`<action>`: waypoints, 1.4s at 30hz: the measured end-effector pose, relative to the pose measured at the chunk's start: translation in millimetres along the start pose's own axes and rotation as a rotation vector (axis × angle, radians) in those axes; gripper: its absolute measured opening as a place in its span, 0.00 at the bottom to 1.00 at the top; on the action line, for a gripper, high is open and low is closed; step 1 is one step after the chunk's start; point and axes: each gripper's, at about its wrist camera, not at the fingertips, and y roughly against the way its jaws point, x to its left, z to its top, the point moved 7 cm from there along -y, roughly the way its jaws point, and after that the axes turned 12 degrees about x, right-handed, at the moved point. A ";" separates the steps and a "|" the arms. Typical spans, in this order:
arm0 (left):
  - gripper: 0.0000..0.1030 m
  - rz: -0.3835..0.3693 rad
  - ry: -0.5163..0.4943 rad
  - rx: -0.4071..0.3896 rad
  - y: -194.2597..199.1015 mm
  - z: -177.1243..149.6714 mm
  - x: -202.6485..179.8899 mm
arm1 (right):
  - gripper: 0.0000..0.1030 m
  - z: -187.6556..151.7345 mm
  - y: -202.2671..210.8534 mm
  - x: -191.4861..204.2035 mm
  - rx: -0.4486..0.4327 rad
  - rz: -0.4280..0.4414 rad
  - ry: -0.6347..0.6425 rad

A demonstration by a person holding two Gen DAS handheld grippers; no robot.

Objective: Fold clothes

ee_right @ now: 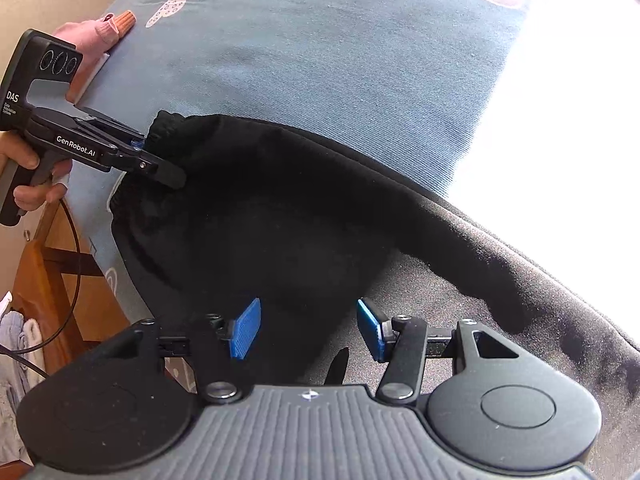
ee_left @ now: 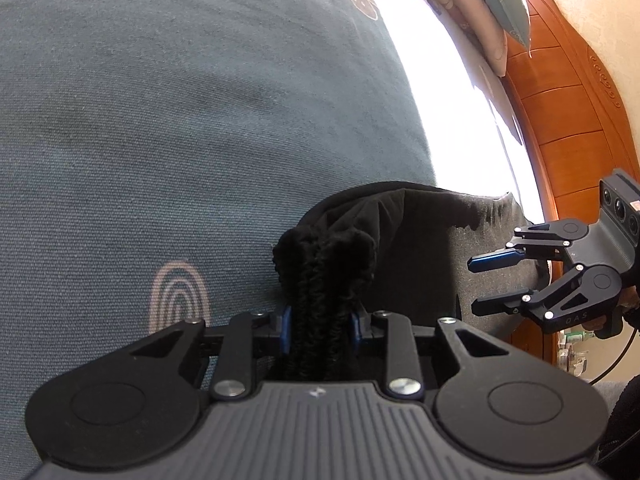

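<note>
A black garment (ee_right: 280, 216) lies on the blue-grey bed sheet (ee_right: 340, 60), its far end spread towards the bright sunlit patch. My left gripper (ee_left: 320, 324) is shut on the garment's bunched ribbed waistband (ee_left: 324, 256). In the right wrist view that gripper (ee_right: 160, 160) grips the waistband at the garment's left end. My right gripper (ee_right: 308, 328) is open, its blue pads (ee_right: 245, 330) hovering just above the garment's near edge, holding nothing. The left wrist view shows it (ee_left: 486, 284) open at the right, beside the cloth.
A wooden headboard (ee_left: 568, 112) and pillows (ee_left: 480, 12) stand at the bed's far end. A pink and orange garment (ee_right: 108, 26) lies at the sheet's left edge. A wooden frame (ee_right: 44, 280) and a cable (ee_right: 76, 248) are low left, beside a pile of clothes.
</note>
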 end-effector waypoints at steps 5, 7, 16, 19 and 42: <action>0.28 0.044 0.012 0.001 -1.8 2.2 -7.1 | 0.57 -7.0 2.1 -1.9 -0.008 0.008 -0.008; 0.28 0.079 0.000 0.000 -2.6 2.9 -10.1 | 0.57 -10.0 4.9 -2.4 -0.017 0.010 -0.003; 0.27 0.199 0.127 -0.006 -4.7 7.4 -11.0 | 0.57 -36.4 22.6 -9.4 -0.064 0.010 0.016; 0.22 0.256 0.141 0.004 -5.6 6.5 -22.5 | 0.57 -49.1 31.3 -19.1 -0.086 0.013 0.006; 0.18 0.267 0.281 -0.012 -17.0 15.6 -178.6 | 0.57 -155.0 70.4 -108.5 -0.248 0.042 -0.121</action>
